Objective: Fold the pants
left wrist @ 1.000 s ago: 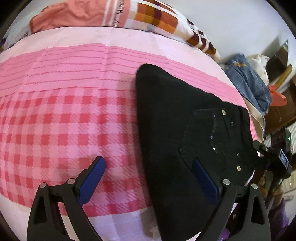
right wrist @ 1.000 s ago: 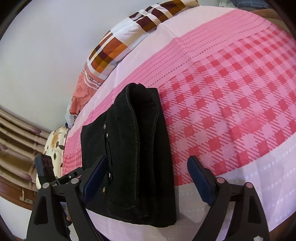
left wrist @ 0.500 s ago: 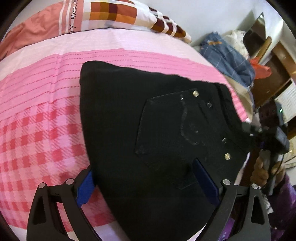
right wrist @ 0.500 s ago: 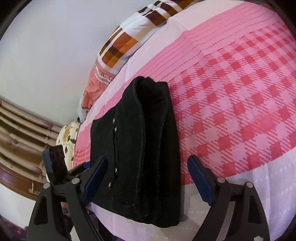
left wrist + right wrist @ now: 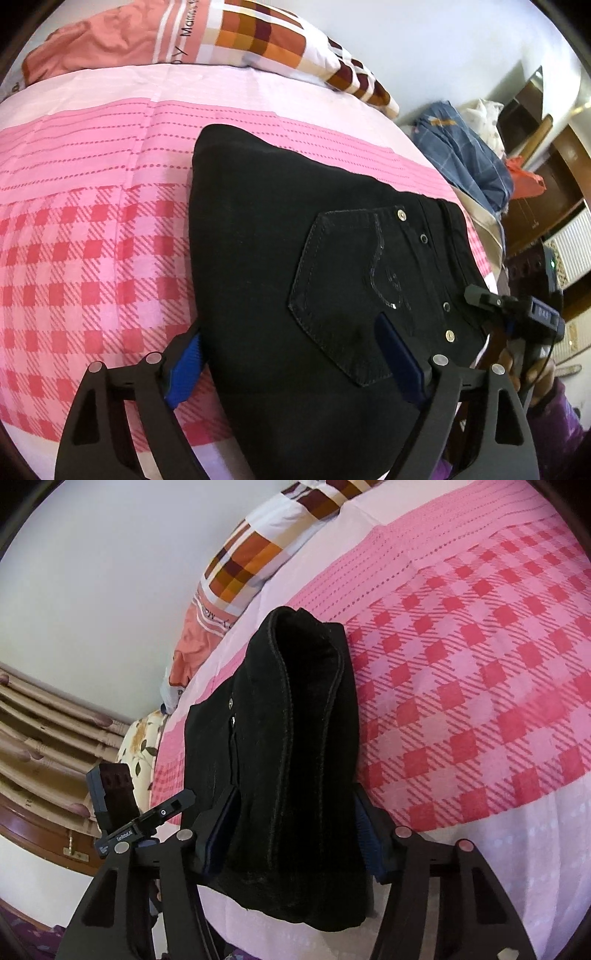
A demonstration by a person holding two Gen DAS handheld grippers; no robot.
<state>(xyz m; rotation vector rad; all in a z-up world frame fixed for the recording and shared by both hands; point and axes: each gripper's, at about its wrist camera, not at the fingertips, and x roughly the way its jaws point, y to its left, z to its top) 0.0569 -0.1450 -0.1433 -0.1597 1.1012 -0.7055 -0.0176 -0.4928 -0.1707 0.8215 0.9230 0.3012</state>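
Black pants lie folded on the pink checked bed sheet, back pocket up. My left gripper straddles their near left part. Its left pad sits at the pants' edge and its right pad over the pocket; the jaws are closing but still wide and not squeezing. In the right wrist view the pants bulge up as a thick stack between the pads of my right gripper. Its closing jaws press on both sides of the stack. Each gripper shows at the edge of the other's view.
A checked pillow and an orange cloth lie at the head of the bed. Blue clothes and wooden furniture stand past the bed's right side. In the right wrist view a wooden frame rises at the left.
My left gripper slid from the bare sheet to straddle the pants' edge. The right gripper's jaws narrowed onto the folded stack, which bunched up between them.
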